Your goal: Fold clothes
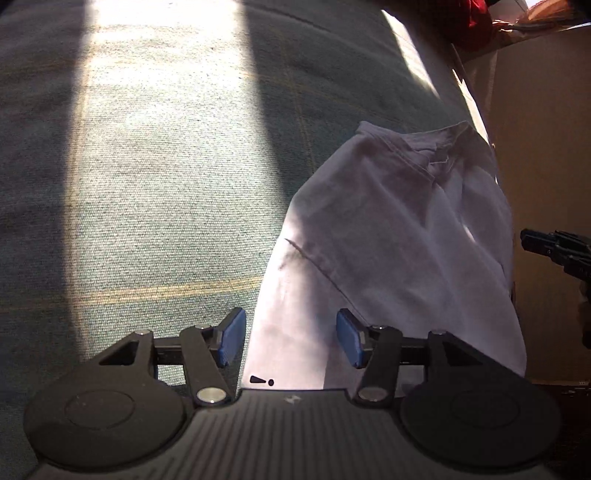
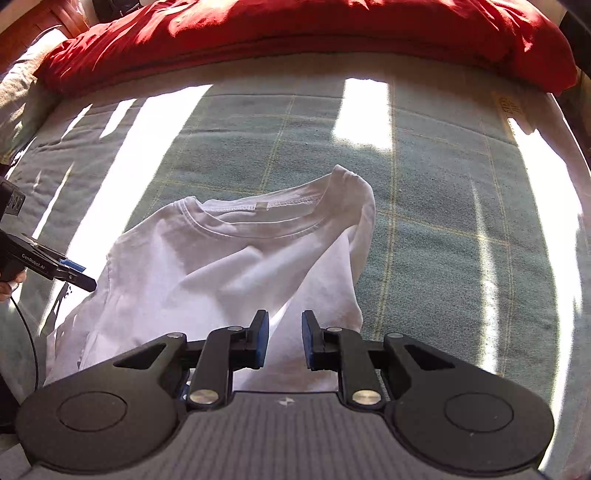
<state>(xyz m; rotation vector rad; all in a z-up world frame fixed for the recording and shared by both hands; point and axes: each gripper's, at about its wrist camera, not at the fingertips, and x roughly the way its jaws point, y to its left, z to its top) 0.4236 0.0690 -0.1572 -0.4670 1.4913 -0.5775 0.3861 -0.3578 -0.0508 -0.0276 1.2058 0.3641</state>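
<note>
A wide green checked bedcover (image 2: 424, 206), crossed by bright bands of sunlight, is spread over the whole working surface. Along its far edge a rumpled red blanket (image 2: 295, 33) is laid from left to right. A white T-shirt (image 2: 229, 266) is spread on the near middle of the bedcover, its round collar turned to the far side and its right shoulder folded over onto the body of the garment. Seen from the left wrist view, the same T-shirt (image 1: 399, 229) is found at the right, close to a pale wooden edge. The left gripper (image 1: 290, 338) is held above the shirt's near left border with its blue pads well apart and nothing pinched between them. The right gripper (image 2: 284, 341) is poised over the shirt's near hem, its pads parted by a narrow gap, with no cloth gripped.
</note>
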